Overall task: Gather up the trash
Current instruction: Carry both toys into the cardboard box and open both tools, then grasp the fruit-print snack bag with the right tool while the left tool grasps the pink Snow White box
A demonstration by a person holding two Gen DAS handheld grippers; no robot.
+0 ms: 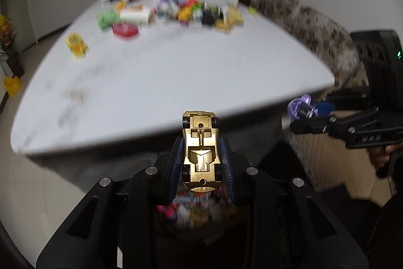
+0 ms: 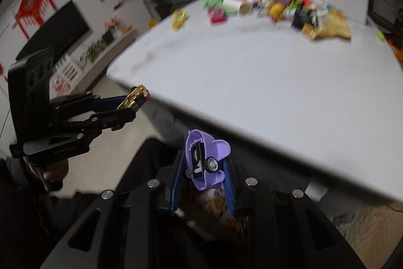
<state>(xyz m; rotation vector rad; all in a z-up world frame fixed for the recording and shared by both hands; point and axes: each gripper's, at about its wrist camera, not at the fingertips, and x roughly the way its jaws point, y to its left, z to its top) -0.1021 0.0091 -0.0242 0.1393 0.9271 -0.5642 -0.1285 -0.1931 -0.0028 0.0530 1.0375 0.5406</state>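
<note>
My left gripper (image 1: 200,143) is shut on a gold toy car (image 1: 200,151), underside up, held off the near edge of the white table (image 1: 176,72). It also shows in the right wrist view (image 2: 133,98). My right gripper (image 2: 204,163) is shut on a purple toy car (image 2: 205,159), wheels facing the camera, also off the table's near edge. The purple toy shows in the left wrist view (image 1: 299,109). Below both grippers lies a blurred container of colourful items (image 1: 194,211).
A pile of colourful packets and toys (image 1: 176,9) lies at the far end of the table. A yellow cup-like item (image 1: 76,44) and a red item (image 1: 125,30) sit apart on the left. A patterned sofa (image 1: 314,27) is at the right.
</note>
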